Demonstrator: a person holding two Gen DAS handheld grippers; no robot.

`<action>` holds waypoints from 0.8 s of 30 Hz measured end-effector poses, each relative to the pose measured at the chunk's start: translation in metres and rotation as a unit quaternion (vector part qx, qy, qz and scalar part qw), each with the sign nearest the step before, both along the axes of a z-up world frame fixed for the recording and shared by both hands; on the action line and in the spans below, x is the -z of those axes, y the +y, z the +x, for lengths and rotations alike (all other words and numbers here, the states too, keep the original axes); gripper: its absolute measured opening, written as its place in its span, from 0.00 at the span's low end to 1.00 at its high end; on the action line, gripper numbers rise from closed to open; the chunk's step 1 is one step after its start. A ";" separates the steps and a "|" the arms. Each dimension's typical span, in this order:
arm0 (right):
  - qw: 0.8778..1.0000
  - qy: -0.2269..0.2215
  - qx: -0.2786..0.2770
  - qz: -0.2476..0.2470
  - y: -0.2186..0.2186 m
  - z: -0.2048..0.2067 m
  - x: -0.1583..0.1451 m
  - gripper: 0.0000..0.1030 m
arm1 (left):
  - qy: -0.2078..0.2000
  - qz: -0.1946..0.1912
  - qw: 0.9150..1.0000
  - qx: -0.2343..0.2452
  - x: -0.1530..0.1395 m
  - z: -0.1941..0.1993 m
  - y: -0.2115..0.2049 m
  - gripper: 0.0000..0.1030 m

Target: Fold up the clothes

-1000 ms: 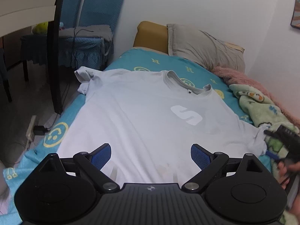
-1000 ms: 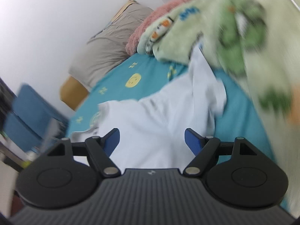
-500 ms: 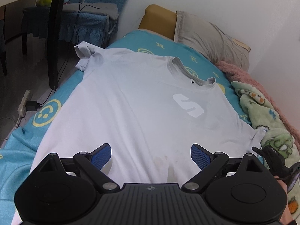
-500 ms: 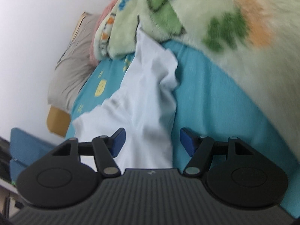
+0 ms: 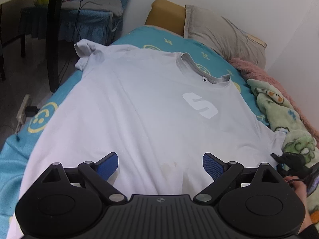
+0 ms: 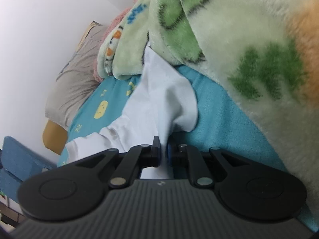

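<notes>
A white T-shirt (image 5: 143, 107) with a white S logo lies spread face up on the teal bed sheet (image 5: 42, 117), collar toward the pillow. My left gripper (image 5: 160, 165) hovers open over the shirt's lower part, nothing between its blue pads. In the right wrist view my right gripper (image 6: 163, 153) is shut on the white T-shirt (image 6: 159, 91) at its right sleeve side, the cloth pinched between the pads. That gripper (image 5: 289, 161) and a hand show at the right edge of the left wrist view.
A green fleece blanket (image 6: 249, 45) lies bunched right beside the sleeve, with a pink blanket (image 5: 259, 69) behind it. A grey pillow (image 5: 225, 33) sits at the bed head. Left of the bed are a dark table leg (image 5: 54, 37), a blue chair (image 5: 93, 18) and a floor power strip (image 5: 23, 109).
My right gripper has closed from open onto the shirt's sleeve side beside the green blanket. My left gripper has moved forward and lower over the shirt and stays open.
</notes>
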State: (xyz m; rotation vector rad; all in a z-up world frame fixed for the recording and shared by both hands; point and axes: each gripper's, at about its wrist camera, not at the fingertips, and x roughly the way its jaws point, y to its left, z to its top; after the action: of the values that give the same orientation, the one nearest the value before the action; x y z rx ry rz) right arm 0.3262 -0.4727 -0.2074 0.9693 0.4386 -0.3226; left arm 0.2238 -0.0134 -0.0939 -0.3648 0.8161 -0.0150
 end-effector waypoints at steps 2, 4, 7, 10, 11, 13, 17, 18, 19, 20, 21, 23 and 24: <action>1.000 -0.001 0.003 0.002 -0.002 -0.010 -0.005 0.09 | -0.005 0.004 1.000 -0.003 -0.003 -0.003 0.002 0.91; 1.000 -0.005 0.004 0.010 -0.005 -0.021 -0.007 0.09 | -0.009 0.005 1.000 -0.006 -0.005 -0.006 0.004 0.91; 0.998 -0.016 -0.002 0.056 -0.013 -0.031 -0.003 0.12 | -0.012 0.005 1.000 -0.009 -0.007 -0.010 0.007 0.91; 0.997 -0.016 -0.015 0.078 -0.017 -0.029 -0.001 0.32 | -0.015 0.004 1.000 -0.008 -0.009 -0.012 0.009 0.91; 0.997 -0.021 -0.021 0.078 -0.016 -0.029 -0.001 0.52 | -0.015 0.004 1.000 -0.006 -0.009 -0.012 0.008 0.91; 0.997 -0.036 -0.029 0.070 -0.013 -0.024 -0.003 0.59 | -0.015 0.005 1.000 -0.004 -0.008 -0.012 0.006 0.91; 0.997 -0.044 -0.036 0.051 -0.006 -0.001 -0.002 0.59 | -0.016 0.013 1.000 0.004 -0.005 -0.009 0.000 0.91; 0.997 -0.046 -0.038 0.047 -0.005 0.006 -0.001 0.60 | -0.015 0.016 1.000 0.006 -0.003 -0.008 -0.002 0.91; 0.997 -0.051 -0.033 0.039 -0.004 0.010 0.000 0.60 | -0.014 0.018 1.000 0.008 -0.002 -0.007 -0.004 0.91; 0.997 -0.060 -0.024 0.031 -0.004 0.013 0.001 0.60 | -0.013 0.019 1.000 0.009 -0.001 -0.006 -0.005 0.91; 0.997 -0.066 -0.011 0.023 -0.002 0.017 0.002 0.60 | -0.011 0.020 1.000 0.009 0.000 -0.005 -0.006 0.91; 0.997 -0.076 -0.002 0.005 0.000 0.028 0.003 0.59 | -0.006 0.018 1.000 0.008 0.003 -0.003 -0.007 0.91; 0.997 -0.074 -0.004 -0.010 0.000 0.035 0.003 0.59 | -0.003 0.017 1.000 0.007 0.004 -0.002 -0.007 0.91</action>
State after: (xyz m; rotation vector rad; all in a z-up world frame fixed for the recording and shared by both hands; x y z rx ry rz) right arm 0.3613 -0.4725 -0.2107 0.9644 0.3026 -0.2459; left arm 0.2221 -0.0202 -0.0981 -0.3275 0.8127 -0.0152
